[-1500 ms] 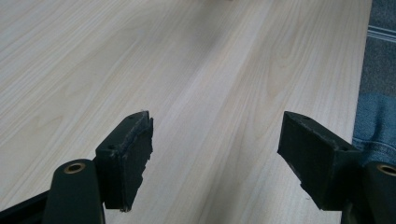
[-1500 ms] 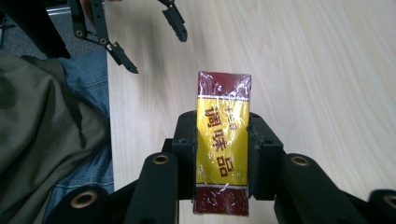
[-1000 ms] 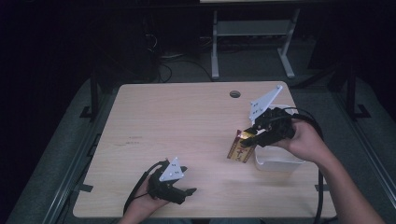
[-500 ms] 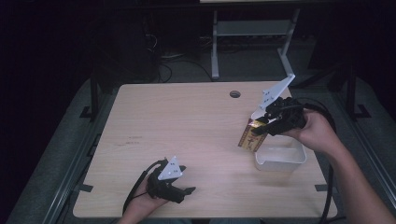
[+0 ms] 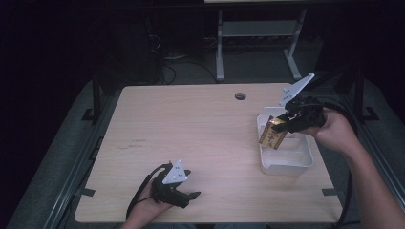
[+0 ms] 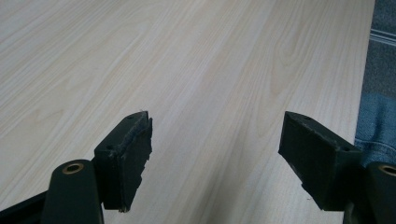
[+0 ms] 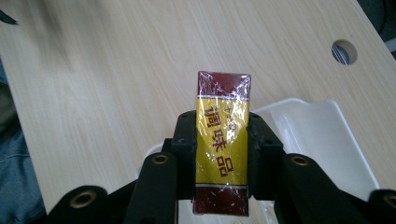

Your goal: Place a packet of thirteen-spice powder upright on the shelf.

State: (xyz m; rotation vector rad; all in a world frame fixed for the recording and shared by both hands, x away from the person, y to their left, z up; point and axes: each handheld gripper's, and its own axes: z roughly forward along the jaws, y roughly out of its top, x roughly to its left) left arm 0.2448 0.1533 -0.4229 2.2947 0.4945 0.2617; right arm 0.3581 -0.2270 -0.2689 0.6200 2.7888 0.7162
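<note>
Seasoning packet [image 5: 273, 135], a flat yellow and dark red box wrapped in clear film, hangs tilted over the near-left part of the shallow white plastic tray [image 5: 305, 160], at about three o'clock on the pale wooden table [image 5: 200, 129]. At seven o'clock the left gripper [image 5: 190, 195] rests on the table, its jaws wide apart with nothing between them. At three o'clock the right gripper [image 7: 219, 154] has its jaws clamped on the packet's long sides. The glossy film could let the packet slip out, and its lower corner could catch the tray's rim, tipping it onto the table or shoving the light, unsteadied tray.
</note>
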